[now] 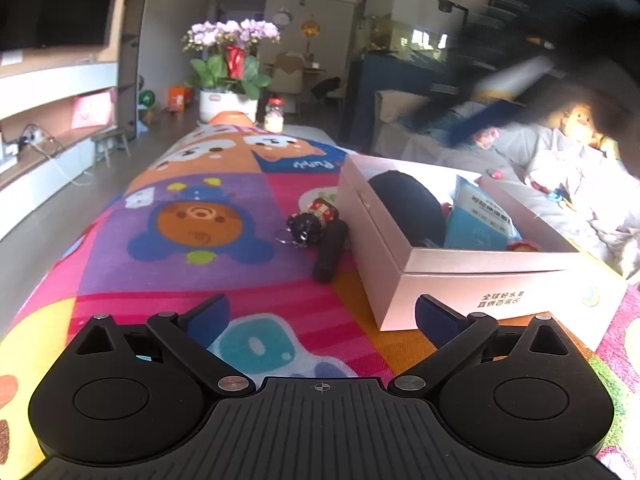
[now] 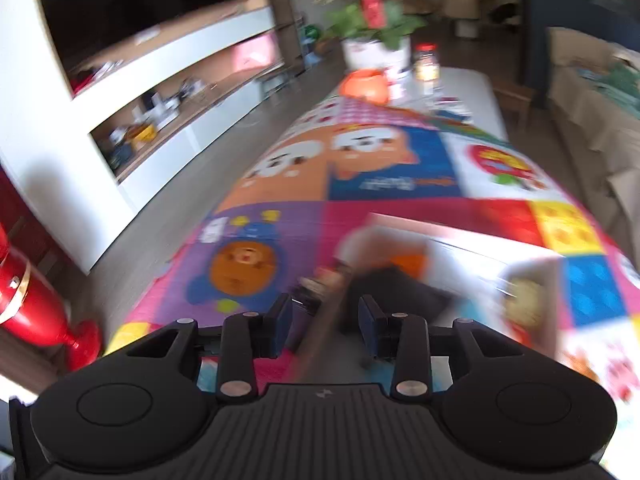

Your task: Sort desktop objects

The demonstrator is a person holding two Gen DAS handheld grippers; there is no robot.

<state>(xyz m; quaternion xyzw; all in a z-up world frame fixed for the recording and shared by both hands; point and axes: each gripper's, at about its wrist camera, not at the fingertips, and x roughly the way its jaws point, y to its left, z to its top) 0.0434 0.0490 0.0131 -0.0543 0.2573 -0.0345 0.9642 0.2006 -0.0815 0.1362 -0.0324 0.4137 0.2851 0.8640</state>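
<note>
Left wrist view: pink box [image 1: 472,280] already holds a dark pouch [image 1: 408,208] and blue packet [image 1: 478,220] — keychain [image 1: 310,220] and black cylinder [image 1: 331,252] remain beside it. Left gripper [image 1: 320,316] wide, empty; right gripper [image 2: 324,322] parted, blurred — contents indeterminate.

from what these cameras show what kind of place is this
Most likely a home living room: a dark wall-mounted television, a white pot of purple orchids beyond a table under a colourful cartoon cloth, and a dining area behind.

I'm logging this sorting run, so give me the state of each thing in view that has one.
left gripper: open, empty, low over the mat.
right gripper: open, blurred, nothing clearly held.
box: open, no lid on it, holding a dark pouch and a blue packet.
keychain: lying on the mat beside the box.
black stick: lying flat against the box's left side.
</note>
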